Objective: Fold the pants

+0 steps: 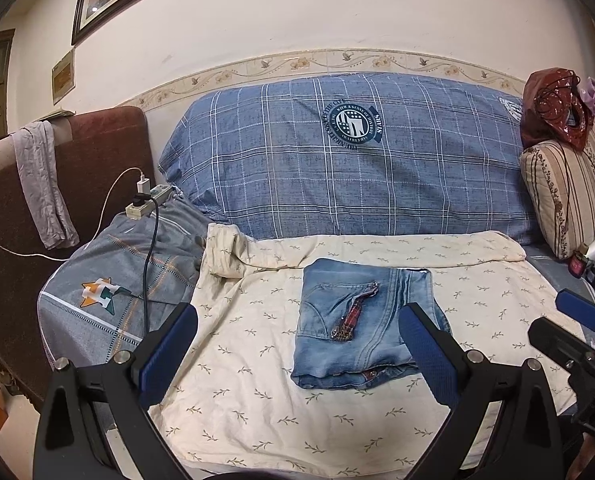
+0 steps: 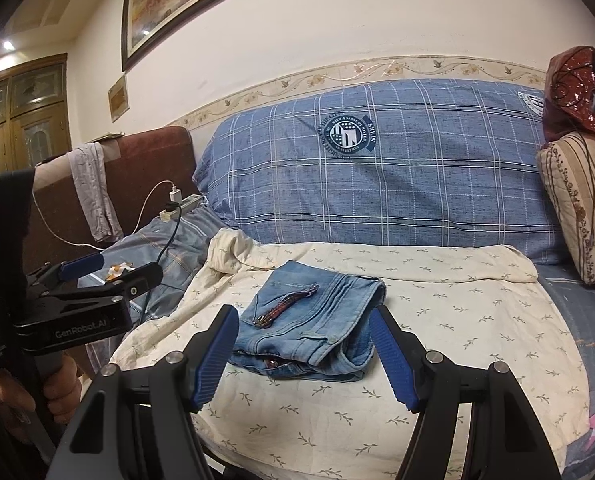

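The blue denim pants [image 1: 361, 328] lie folded into a compact square bundle on the cream leaf-print sheet [image 1: 257, 400], with a red plaid pocket trim on top. They also show in the right wrist view [image 2: 313, 324]. My left gripper [image 1: 297, 356] is open and empty, held back from the bundle's near edge. My right gripper [image 2: 303, 356] is open and empty, just in front of the bundle. In the left wrist view the right gripper [image 1: 569, 320] shows at the right edge; in the right wrist view the left gripper [image 2: 113, 270] shows at the left.
A blue plaid cushion [image 1: 357, 160] backs the sofa. A power strip with chargers and cables [image 1: 147, 198] lies on grey fabric at the left. A brown armrest [image 1: 77, 184] holds a grey cloth. A striped pillow [image 1: 569, 192] and red bag [image 1: 557, 108] sit at the right.
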The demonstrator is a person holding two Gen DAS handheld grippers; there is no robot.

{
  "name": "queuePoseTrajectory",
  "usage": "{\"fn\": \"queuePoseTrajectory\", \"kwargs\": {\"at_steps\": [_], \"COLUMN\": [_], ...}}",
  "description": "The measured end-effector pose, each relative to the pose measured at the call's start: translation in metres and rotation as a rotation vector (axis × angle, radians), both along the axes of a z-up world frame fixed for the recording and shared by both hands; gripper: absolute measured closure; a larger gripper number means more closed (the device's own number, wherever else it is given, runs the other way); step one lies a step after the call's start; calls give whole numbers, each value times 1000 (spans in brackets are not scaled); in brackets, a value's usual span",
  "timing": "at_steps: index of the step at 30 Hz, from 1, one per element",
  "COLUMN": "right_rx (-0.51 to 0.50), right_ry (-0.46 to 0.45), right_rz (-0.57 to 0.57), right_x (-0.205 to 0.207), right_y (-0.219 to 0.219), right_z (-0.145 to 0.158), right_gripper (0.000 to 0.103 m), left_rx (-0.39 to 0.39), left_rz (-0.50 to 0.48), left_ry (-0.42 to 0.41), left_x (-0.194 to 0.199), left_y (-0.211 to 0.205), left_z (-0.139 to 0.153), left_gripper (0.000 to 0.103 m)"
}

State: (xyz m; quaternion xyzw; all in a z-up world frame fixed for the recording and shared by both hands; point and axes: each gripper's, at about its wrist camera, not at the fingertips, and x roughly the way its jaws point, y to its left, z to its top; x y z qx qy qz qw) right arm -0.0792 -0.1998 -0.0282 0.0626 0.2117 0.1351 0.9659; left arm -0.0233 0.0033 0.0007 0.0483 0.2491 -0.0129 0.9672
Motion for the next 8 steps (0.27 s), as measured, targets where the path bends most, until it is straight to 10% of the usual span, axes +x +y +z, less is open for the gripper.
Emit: {"fn": "queuePoseTrajectory", "kwargs": {"at_steps": [8], "right_rx": [-4], "right_ry": [9], "right_rz": [5], "right_x": [3], "right_y": [3], "right_z": [-4], "right_gripper": [31], "left_rx": [4], "left_rz": [-1], "left_ry": [-16], "left_x": [0], "left_y": [0], "left_z": [-1], "left_gripper": [2]}}
